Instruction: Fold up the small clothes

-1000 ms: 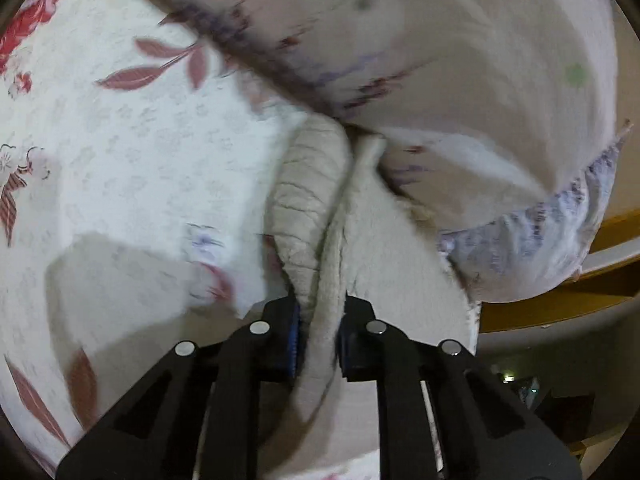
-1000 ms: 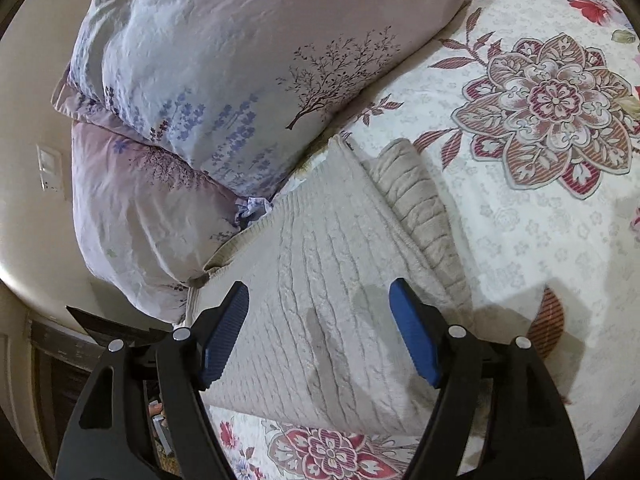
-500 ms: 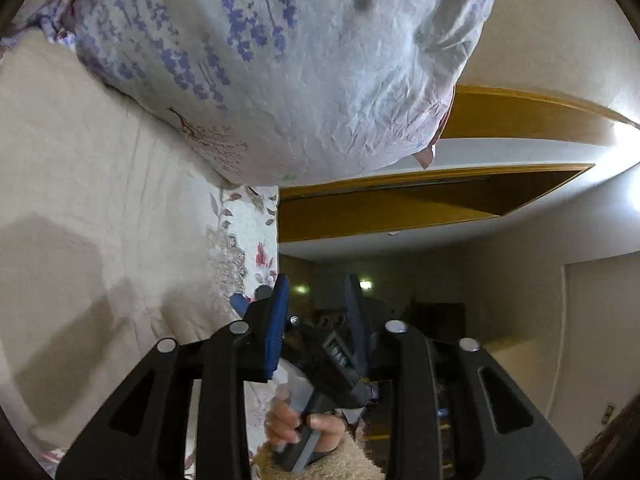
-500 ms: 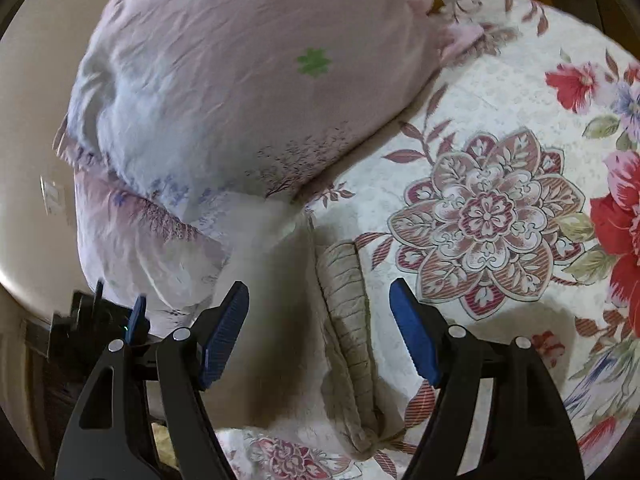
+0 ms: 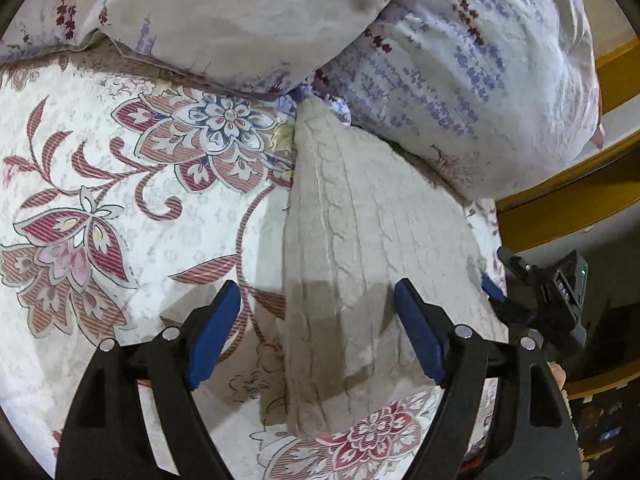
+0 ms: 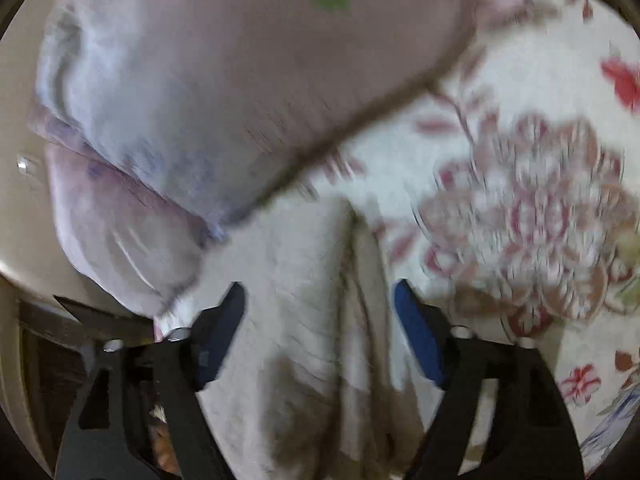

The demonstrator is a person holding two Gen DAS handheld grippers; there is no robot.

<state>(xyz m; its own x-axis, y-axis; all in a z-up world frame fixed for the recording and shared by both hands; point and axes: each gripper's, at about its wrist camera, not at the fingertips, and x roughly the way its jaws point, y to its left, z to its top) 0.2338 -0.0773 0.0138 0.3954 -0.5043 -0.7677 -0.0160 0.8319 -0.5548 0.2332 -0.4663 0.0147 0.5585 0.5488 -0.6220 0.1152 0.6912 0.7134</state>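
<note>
Sweater (image 5: 352, 248), a cream cable-knit piece, lies folded lengthwise on the bed, and both claws hang over it with nothing in them. The left gripper (image 5: 316, 332) is released, its blue pads (image 5: 212, 332) spread wide to either side of the sweater's long left edge; one pad sits above the bedspread, the other above the knit. That placement looks chosen to straddle the fold, so the claw could either press the edge flat or pinch it for another fold. The right gripper (image 6: 320, 336) is likewise released and wide apart, hovering over the same garment from the bed's side edge. Its view is badly blurred, so how close its pads come to the cloth I cannot tell. The right gripper's black body also shows at the right edge of the left view, just off the bed.

Moving outward, the sweater runs in a narrow strip along the side edge of the floral bedspread (image 5: 120, 200). Its far end is tucked against the pillows (image 5: 460, 92), two stacked at the head of the bed, which overhang it slightly. A doubled layer shows along the right side of the sweater in the right view, suggesting a sleeve or side already turned in. Judging by this, the lengthwise fold is done and a crosswise fold likely remains.
</note>
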